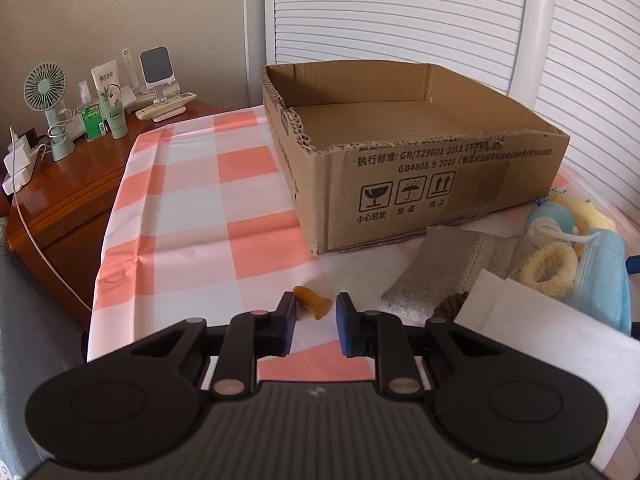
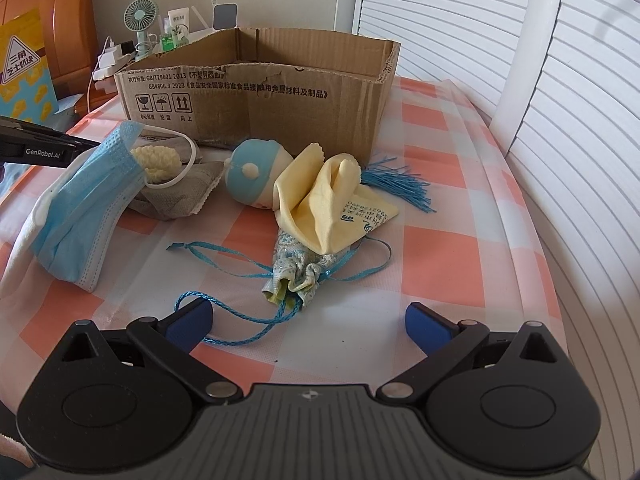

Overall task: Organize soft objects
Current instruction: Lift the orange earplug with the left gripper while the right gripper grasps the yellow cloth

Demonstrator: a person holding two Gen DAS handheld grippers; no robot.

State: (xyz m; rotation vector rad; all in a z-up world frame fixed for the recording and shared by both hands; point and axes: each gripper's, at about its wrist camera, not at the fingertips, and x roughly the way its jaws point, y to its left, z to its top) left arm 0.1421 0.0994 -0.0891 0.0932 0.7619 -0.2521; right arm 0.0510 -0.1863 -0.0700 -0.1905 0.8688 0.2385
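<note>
The left gripper [image 1: 313, 316] stands partly spread around the small orange earplug [image 1: 313, 303], not yet pinching. It may squirt free. The right gripper [image 2: 309, 322], spread wide, could snag the blue cord [image 2: 240, 320].

**My two tools, up close**

My left tool [image 1: 314, 324] is matte black, with blue pads on its fingers [image 1: 345, 326], round pivot housings and silver pins. My right tool [image 2: 308, 320] matches it: blue pads, a ribbed grey body and a small white logo. My left tool's side reads "GenRobot.AI".
</note>
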